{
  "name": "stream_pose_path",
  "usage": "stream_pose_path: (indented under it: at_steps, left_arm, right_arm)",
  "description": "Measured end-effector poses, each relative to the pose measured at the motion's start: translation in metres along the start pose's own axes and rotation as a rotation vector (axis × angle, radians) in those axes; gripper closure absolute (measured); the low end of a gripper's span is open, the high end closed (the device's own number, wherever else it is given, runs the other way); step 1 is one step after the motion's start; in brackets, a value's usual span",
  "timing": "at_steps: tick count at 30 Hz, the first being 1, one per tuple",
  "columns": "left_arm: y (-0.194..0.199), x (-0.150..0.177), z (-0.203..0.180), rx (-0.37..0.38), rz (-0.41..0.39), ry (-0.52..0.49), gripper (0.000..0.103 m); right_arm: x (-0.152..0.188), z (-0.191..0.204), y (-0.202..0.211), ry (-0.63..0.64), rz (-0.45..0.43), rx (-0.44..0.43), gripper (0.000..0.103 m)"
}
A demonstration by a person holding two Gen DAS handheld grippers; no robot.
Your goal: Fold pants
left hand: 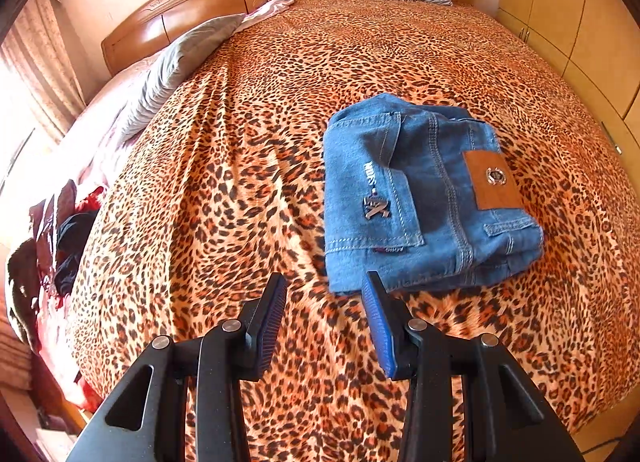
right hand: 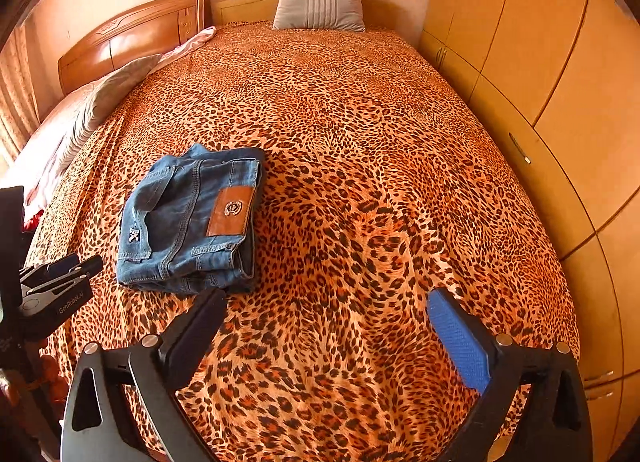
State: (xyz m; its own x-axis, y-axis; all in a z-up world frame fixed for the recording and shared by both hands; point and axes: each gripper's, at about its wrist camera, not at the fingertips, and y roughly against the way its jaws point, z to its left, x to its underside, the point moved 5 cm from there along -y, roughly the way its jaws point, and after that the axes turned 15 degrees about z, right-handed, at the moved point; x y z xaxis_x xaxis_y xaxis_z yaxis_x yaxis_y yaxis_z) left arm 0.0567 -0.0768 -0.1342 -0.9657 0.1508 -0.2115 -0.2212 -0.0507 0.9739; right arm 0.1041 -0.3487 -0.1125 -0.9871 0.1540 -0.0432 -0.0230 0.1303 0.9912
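The blue jeans [left hand: 400,222] lie folded into a compact bundle on the leopard-print bedspread [left hand: 240,182], back pocket and brown leather patch [left hand: 494,182] facing up. My left gripper [left hand: 325,282] hovers above the bed just short of the bundle's near edge, jaws partly apart with nothing between them. In the right wrist view the jeans [right hand: 176,230] sit left of centre. My right gripper [right hand: 327,296] stands wide open over bare bedspread [right hand: 360,182], to the right of the bundle and clear of it. The left gripper [right hand: 60,278] shows at that view's left edge.
A grey striped pillow [right hand: 320,2] leans at the far end of the bed, and another grey pillow [left hand: 180,62] lies along the wooden headboard [left hand: 192,10]. Wardrobe doors [right hand: 540,62] line the right side. Dark and red clothes [left hand: 68,234] are heaped at the bed's left edge.
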Motion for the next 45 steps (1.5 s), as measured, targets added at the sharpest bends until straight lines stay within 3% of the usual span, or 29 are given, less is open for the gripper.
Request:
stream_pose_path:
  at_steps: [5, 11, 15, 23, 32, 45]
  left_arm:
    - [0.005, 0.03, -0.009, 0.007, 0.021, 0.032, 0.072]
    - [0.029, 0.048, -0.028, 0.013, 0.025, 0.07, 0.072]
    - [0.046, 0.059, -0.035, 0.01, 0.01, 0.08, 0.072]
    - [0.071, 0.07, -0.048, -0.007, -0.03, 0.073, 0.072]
    - [0.09, 0.079, -0.057, 0.005, -0.08, 0.085, 0.072]
    - [0.104, 0.083, -0.062, 0.038, -0.103, 0.067, 0.072]
  right_arm:
    - [0.037, 0.006, -0.007, 0.026, 0.013, -0.033, 0.003]
    - [0.07, 0.0, -0.013, 0.088, 0.053, 0.026, 0.002]
    - [0.078, -0.011, -0.014, 0.083, 0.077, -0.001, 0.002]
    - [0.076, -0.03, 0.001, 0.09, -0.009, 0.035, 0.001]
    - [0.064, -0.04, 0.017, 0.058, -0.112, -0.015, 0.001]
    - [0.07, -0.029, 0.013, 0.075, -0.099, 0.017, 0.001]
